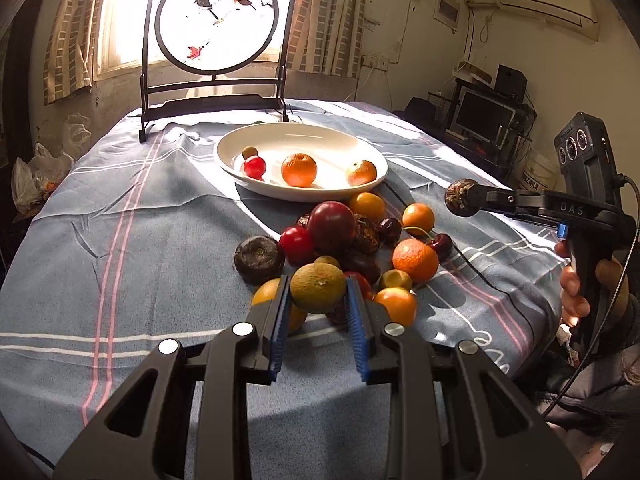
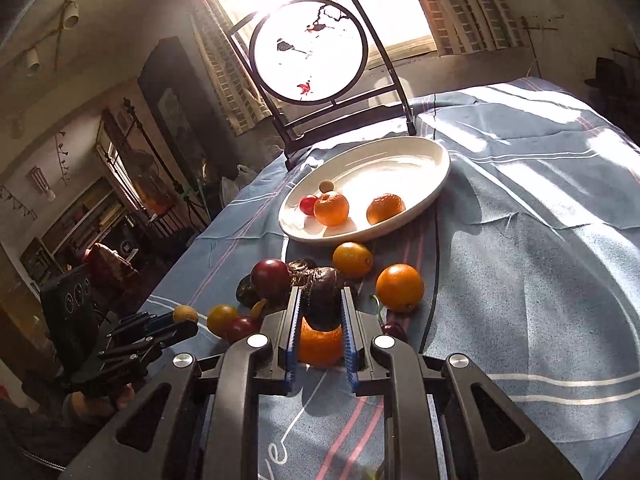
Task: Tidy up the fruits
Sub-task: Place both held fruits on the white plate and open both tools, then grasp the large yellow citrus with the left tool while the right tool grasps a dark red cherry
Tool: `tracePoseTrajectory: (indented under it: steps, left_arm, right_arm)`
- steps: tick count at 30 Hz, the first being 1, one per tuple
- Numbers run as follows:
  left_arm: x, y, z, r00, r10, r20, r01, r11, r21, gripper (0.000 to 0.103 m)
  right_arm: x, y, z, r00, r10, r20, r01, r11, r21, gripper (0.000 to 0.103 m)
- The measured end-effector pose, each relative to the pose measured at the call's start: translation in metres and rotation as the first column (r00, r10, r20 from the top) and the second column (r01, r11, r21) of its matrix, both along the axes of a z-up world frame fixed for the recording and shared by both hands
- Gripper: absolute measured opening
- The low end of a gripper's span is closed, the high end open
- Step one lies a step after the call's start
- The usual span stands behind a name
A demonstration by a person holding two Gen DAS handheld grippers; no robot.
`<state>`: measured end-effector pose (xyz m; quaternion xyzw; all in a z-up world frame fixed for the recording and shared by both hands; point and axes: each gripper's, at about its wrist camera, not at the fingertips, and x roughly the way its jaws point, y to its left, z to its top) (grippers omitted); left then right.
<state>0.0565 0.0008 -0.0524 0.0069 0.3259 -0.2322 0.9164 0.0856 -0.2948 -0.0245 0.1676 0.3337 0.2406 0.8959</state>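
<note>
My left gripper [image 1: 318,289] is shut on a yellow-green round fruit [image 1: 318,287], held above the near edge of a fruit pile [image 1: 344,236] on the blue cloth. My right gripper [image 2: 321,308] is shut on a dark brown fruit [image 2: 325,300]; it shows in the left wrist view [image 1: 463,197] raised at the right of the pile. A white oval plate [image 1: 360,140] behind the pile holds two oranges [image 1: 299,169], a red cherry tomato [image 1: 255,167] and a small tan fruit. The left gripper also shows in the right wrist view [image 2: 185,315].
A round painted screen on a dark stand [image 1: 216,20] stands at the table's far edge behind the plate. The blue striped cloth [image 1: 120,240] covers the table. A black cable [image 1: 492,280] runs across the cloth at the right. A desk with a monitor [image 1: 484,116] is beyond the table.
</note>
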Motion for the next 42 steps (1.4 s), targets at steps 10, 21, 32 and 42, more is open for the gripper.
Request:
tracePoseTrajectory:
  steps: [10,21,32,42]
  left_arm:
    - [0.088,-0.029,0.029,0.999,-0.042,-0.005,0.042,0.999,0.01,0.026]
    - [0.179,-0.046,0.003,0.994,0.06,-0.096,-0.049,0.992,0.114,0.046]
    - [0.075,-0.021,0.009,0.999,-0.012,-0.036,0.017,0.99,0.138,0.059]
    - [0.017,0.004,-0.029,0.994,0.022,-0.108,-0.003,0.985,0.173,0.059]
  right_arm:
    - [0.093,0.001,0.016,0.999,-0.02,-0.031,0.021,0.999,0.036,0.019]
    - [0.155,0.023,-0.001,0.995,-0.043,-0.089,0.042,0.999,-0.018,0.023]
    - [0.061,-0.007,-0.007,0.996,-0.084,-0.011,0.084,0.996,-0.033,0.043]
    - [0.002,-0.017,-0.031,0.995,-0.096,-0.037,0.094,0.994,-0.054,0.056]
